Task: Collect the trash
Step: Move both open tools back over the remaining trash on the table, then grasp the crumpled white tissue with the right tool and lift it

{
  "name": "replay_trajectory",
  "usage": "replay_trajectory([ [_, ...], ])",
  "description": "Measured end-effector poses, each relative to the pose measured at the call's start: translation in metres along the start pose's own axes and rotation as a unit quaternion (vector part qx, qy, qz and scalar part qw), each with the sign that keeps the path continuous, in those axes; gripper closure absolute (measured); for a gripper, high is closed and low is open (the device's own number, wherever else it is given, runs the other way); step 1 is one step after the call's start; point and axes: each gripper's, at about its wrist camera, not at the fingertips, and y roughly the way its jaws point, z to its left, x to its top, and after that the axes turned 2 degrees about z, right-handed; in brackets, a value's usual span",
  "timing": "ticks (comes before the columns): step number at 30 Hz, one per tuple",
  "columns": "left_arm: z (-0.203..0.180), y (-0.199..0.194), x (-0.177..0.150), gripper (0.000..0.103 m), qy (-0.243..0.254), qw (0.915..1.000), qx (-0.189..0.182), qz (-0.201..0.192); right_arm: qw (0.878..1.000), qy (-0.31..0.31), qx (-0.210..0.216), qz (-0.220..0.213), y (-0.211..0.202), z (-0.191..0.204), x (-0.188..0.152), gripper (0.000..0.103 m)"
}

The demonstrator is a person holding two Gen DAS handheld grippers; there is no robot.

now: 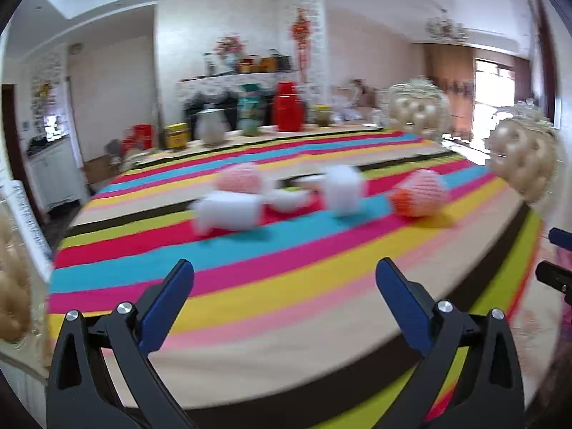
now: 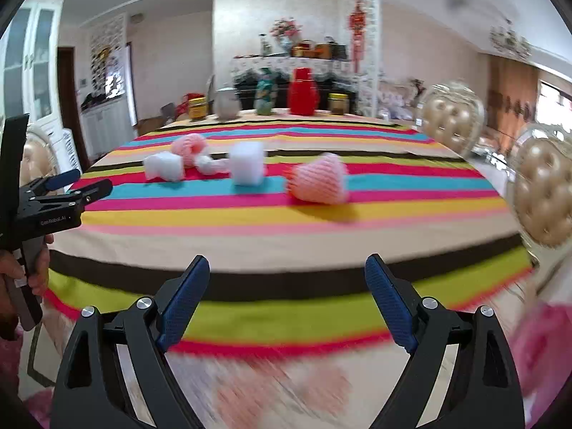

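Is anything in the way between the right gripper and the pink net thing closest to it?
Nothing visible: only bare striped tablecloth lies between the open right gripper and the pink foam net.

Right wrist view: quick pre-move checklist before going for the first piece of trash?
1. Right gripper open, nothing between the fingers: ok.
2. Left gripper open and empty: ok.
3. Nearest target, the pink foam net, lies alone on the striped tablecloth, apart from the rest: ok.
4. White foam block stands free: ok.
5. Far cluster, second pink net and white foam piece, touching or overlapping: not ok for a single clean pick.
6. Where collected trash goes: no bin clearly visible, cannot tell.
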Motion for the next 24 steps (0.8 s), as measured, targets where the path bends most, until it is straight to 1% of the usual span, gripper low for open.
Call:
replay_trajectory([
  [3, 0.032, 0.01, 0.002, 0.005, -0.019, 0.9994, 0.026, 0.008, 1.0, -0.017, 0.021, 0.005, 0.033, 0.028, 0.023, 0.019],
  [6, 0.067, 0.029, 0.006, 0.005, -0.057, 0.9967, 0.05, 0.03, 0.999, -0.025, 0.037, 0.019, 0.065, 0.043, 0.041, 0.019],
  [8, 0.08, 0.04, 0.007, 0.005, -0.069, 0.9953, 0.052, 0.044, 0.998, -0.029, 0.052, 0.025, 0.089, 0.057, 0.055, 0.019],
  [11, 0.094, 0.061, 0.016, 0.005, -0.087, 0.9933, 0.055, 0.051, 0.996, -0.039, 0.071, 0.032, 0.12, 0.074, 0.074, 0.02],
  [13, 0.101, 0.075, 0.024, 0.005, -0.101, 0.9919, 0.058, 0.051, 0.994, -0.042, 0.091, 0.038, 0.142, 0.085, 0.085, 0.029],
  [16, 0.103, 0.094, 0.04, 0.005, -0.097, 0.9918, 0.067, 0.048, 0.993, -0.048, 0.1, 0.048, 0.175, 0.101, 0.102, 0.035],
  [18, 0.108, 0.11, 0.05, 0.005, -0.102, 0.9913, 0.067, 0.05, 0.991, -0.052, 0.106, 0.055, 0.194, 0.109, 0.111, 0.039],
  [21, 0.118, 0.133, 0.06, 0.005, -0.114, 0.9888, 0.077, 0.059, 0.99, -0.051, 0.11, 0.064, 0.216, 0.116, 0.122, 0.044],
  [24, 0.128, 0.145, 0.062, 0.005, -0.129, 0.9875, 0.074, 0.052, 0.99, -0.046, 0.113, 0.076, 0.238, 0.118, 0.131, 0.047],
])
